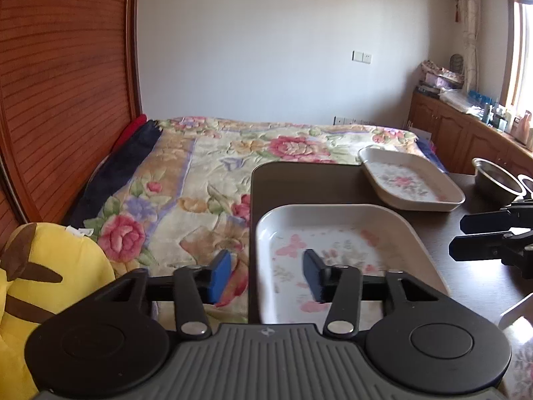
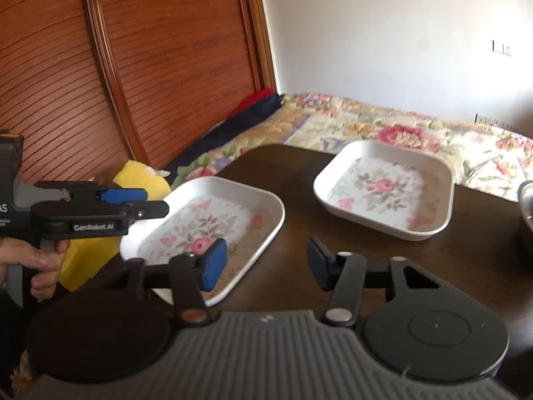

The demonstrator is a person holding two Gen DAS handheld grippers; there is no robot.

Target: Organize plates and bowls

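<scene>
With both the left gripper [image 1: 266,275] and right gripper [image 2: 266,263] spread empty, the near plate [image 1: 333,220] could be nudged off the table [image 1: 299,180] edge.

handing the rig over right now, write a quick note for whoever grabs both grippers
Left gripper: open, empty, straddling the left rim of the near white floral square plate.
Right gripper: open, empty, over the dark wooden table beside that plate.
Far white floral square plate sits apart, toward the bed. A steel bowl stands at the table's right edge.
Done: nothing stacked or gripped.
Left: probably stack the two plates, then place the bowl.
</scene>
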